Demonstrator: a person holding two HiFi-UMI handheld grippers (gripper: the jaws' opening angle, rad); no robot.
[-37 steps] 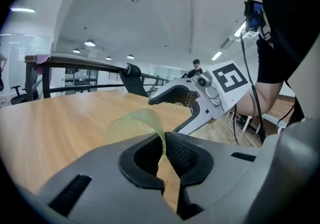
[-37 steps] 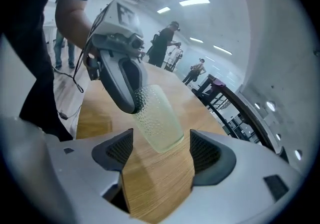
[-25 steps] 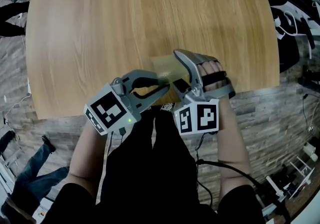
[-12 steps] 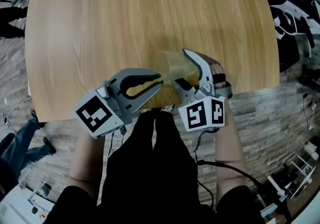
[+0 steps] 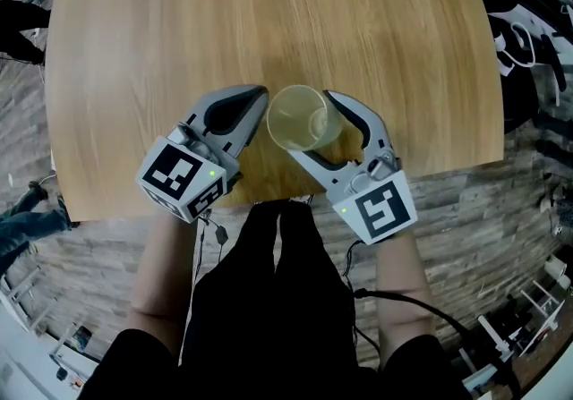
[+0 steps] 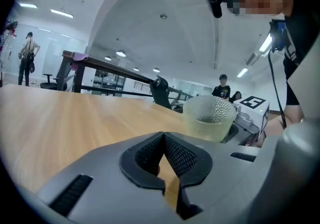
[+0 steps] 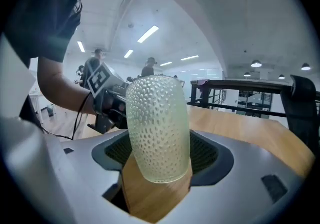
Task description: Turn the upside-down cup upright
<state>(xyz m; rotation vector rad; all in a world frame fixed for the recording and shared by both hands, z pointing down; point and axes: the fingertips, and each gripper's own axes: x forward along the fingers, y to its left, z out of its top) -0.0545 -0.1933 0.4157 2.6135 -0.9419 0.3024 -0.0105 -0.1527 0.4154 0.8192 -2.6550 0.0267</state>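
A translucent, dimpled yellowish cup (image 5: 300, 118) stands mouth-up between the fingers of my right gripper (image 5: 312, 128), which is shut on its sides just above the wooden table (image 5: 179, 31). In the right gripper view the cup (image 7: 157, 128) fills the gap of the right gripper (image 7: 158, 160), its base low over the wood. My left gripper (image 5: 255, 101) lies just left of the cup, apart from it. Its jaws have just closed with nothing between them. In the left gripper view the left gripper (image 6: 163, 143) is shut, and the cup (image 6: 208, 118) stands upright beyond it to the right.
The table's near edge (image 5: 269, 197) runs just under both grippers, with plank floor (image 5: 466, 201) below it. Beyond the far side of the table stands a dark metal rail (image 6: 115, 70), and people (image 6: 25, 57) stand in the background.
My right gripper has rolled, bringing the cup from lying on its side to mouth-up. My left gripper has moved further over the table, turned, and closed beside the cup.
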